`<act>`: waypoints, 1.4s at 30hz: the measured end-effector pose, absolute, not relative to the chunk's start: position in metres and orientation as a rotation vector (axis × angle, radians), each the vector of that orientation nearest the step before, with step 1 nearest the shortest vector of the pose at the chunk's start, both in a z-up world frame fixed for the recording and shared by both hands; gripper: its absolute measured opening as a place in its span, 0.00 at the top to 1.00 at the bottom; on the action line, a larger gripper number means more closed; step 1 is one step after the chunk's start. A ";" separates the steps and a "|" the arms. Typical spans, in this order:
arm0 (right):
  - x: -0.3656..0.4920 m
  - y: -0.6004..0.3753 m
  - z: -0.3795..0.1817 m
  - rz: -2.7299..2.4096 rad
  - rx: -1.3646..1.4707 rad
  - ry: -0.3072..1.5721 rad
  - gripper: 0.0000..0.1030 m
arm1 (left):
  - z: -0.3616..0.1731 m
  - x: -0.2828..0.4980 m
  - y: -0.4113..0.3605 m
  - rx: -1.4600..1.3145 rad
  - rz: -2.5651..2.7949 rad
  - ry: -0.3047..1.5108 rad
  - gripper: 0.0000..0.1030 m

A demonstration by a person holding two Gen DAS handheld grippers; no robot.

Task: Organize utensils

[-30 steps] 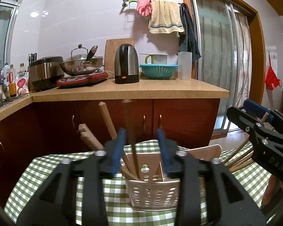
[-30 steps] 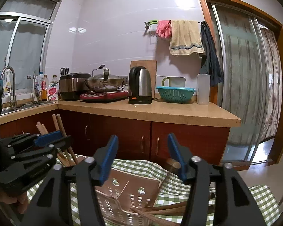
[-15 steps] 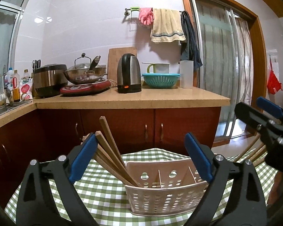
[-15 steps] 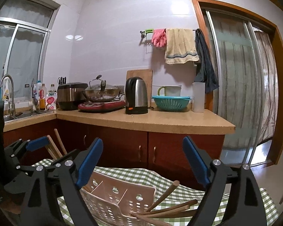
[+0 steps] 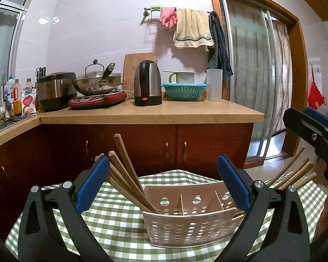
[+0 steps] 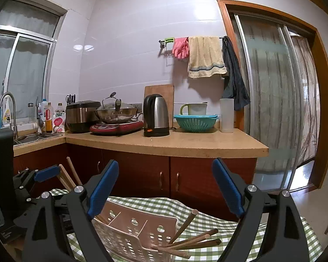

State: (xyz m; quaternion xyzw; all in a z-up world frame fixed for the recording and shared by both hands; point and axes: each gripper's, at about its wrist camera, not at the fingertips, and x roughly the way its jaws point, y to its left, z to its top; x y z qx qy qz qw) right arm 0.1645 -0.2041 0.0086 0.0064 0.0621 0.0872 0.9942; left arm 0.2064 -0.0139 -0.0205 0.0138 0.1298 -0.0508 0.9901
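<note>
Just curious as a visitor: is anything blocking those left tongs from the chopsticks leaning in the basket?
Nothing visible does. The left tongs, opening, stand right before the chopsticks leaning from the perforated basket's left compartment.

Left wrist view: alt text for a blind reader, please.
The left gripper, its blue-padded jaws opening and holding nothing, frames a perforated beige plastic utensil caddy on a green-and-white checked tablecloth. Brown wooden chopsticks lean out of its left compartment. The right gripper is partly visible at the right edge.
</note>
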 end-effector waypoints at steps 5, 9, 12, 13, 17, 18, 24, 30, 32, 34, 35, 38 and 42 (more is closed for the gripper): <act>0.154 -0.207 0.012 0.168 0.018 0.112 0.17 | -0.016 0.198 -0.010 0.024 -0.091 0.248 0.05; 0.144 -0.210 0.015 0.156 0.025 0.107 0.17 | -0.012 0.191 -0.007 0.026 -0.082 0.239 0.04; 0.138 -0.212 0.019 0.140 0.027 0.102 0.17 | -0.008 0.185 -0.005 0.025 -0.074 0.235 0.04; 0.135 -0.212 0.021 0.135 0.028 0.101 0.17 | -0.007 0.183 -0.004 0.025 -0.071 0.233 0.04; 0.125 -0.214 0.024 0.109 0.028 0.099 0.17 | 0.000 0.170 -0.003 0.045 -0.042 0.229 0.04; 0.121 -0.214 0.025 0.099 0.029 0.100 0.17 | 0.002 0.166 -0.002 0.046 -0.034 0.226 0.04; 0.101 -0.215 0.024 0.084 0.038 0.126 0.17 | 0.009 0.139 0.003 0.030 -0.015 0.237 0.04; 0.075 -0.213 0.022 0.073 0.024 0.150 0.17 | 0.015 0.101 0.006 0.023 0.004 0.234 0.04; 0.065 -0.212 0.021 0.078 0.022 0.160 0.17 | 0.017 0.088 0.008 0.019 0.011 0.233 0.04; 0.057 -0.212 0.021 0.079 0.016 0.167 0.17 | 0.018 0.074 0.009 0.012 0.012 0.237 0.04; 0.052 -0.211 0.021 0.083 0.013 0.171 0.17 | 0.018 0.069 0.009 0.011 0.014 0.240 0.04; 0.038 -0.209 0.022 0.088 0.003 0.176 0.17 | 0.018 0.051 0.011 0.011 0.020 0.242 0.04; 0.020 -0.207 0.023 0.099 -0.002 0.176 0.17 | 0.018 0.030 0.014 0.007 0.027 0.255 0.04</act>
